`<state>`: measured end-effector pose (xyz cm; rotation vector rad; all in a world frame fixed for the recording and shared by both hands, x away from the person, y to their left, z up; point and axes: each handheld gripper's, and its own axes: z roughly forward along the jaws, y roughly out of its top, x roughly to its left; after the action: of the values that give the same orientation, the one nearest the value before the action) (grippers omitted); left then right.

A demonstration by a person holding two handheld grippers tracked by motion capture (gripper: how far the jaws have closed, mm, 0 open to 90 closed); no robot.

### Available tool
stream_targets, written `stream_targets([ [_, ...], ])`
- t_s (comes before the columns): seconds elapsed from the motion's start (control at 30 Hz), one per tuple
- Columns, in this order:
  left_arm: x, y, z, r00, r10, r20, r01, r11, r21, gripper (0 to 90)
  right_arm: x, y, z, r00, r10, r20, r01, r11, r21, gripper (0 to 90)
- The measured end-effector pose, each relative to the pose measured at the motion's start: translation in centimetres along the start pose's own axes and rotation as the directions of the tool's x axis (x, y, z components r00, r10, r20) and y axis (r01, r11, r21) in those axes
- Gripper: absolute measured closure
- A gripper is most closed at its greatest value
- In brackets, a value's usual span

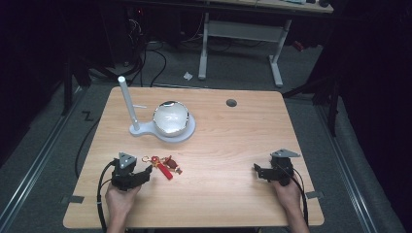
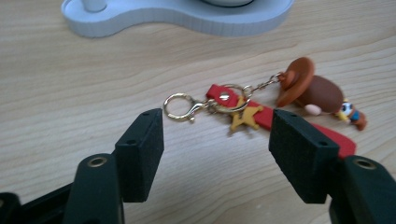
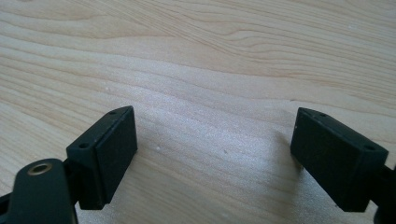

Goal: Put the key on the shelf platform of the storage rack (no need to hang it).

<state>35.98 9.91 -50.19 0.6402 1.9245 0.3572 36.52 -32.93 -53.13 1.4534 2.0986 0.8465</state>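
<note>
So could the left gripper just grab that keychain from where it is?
Probably yes. The left gripper is open, and the keychain lies flat on the table just beyond its jaws, with nothing between them.

Matt wood-grain table [image 1: 233, 145], glossy gold metal clasp [image 2: 180, 108], matt black jaws.

a white stand [image 1: 180, 134] with an upright post [image 1: 127, 102] and mirrored globe [image 1: 170, 117] sits on the wooden table [image 1: 228, 145].
</note>
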Motion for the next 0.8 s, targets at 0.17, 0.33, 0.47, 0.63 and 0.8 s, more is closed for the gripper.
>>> stream_targets([
  [0.17, -0.8, -0.6, -0.3, 0.9993, 0.021, 0.03, -0.021, 0.9997, 0.011, 38.5, 0.0, 0.0, 0.0, 1.0, -0.001, 0.0, 0.001, 1.0, 0.0, 14.5],
  [0.33, -1.7, -1.3, -0.4, 0.9975, 0.05, 0.051, -0.051, 0.9983, 0.027, 45.2, 0.0, 0.0, 0.0, 1.0, -0.003, 0.0, 0.003, 1.0, -0.001, 14.5],
  [0.47, -2.5, -2.1, -0.3, 0.9963, 0.065, 0.057, -0.068, 0.9965, 0.049, 45.6, 0.0, 0.0, 0.0, 1.0, -0.002, 0.0, 0.002, 1.0, 0.0, 14.5],
  [0.63, -3.1, -2.8, -0.2, 0.9949, 0.078, 0.064, -0.083, 0.9944, 0.066, 48.4, 0.0, 0.0, 0.0, 1.0, -0.002, 0.0, 0.002, 1.0, 0.0, 14.5],
  [0.8, -3.6, -3.2, 0.0, 0.9922, 0.096, 0.079, -0.103, 0.9912, 0.084, 49.7, 0.0, 0.0, 0.0, 1.0, -0.002, 0.0, 0.002, 1.0, 0.0, 14.5],
])
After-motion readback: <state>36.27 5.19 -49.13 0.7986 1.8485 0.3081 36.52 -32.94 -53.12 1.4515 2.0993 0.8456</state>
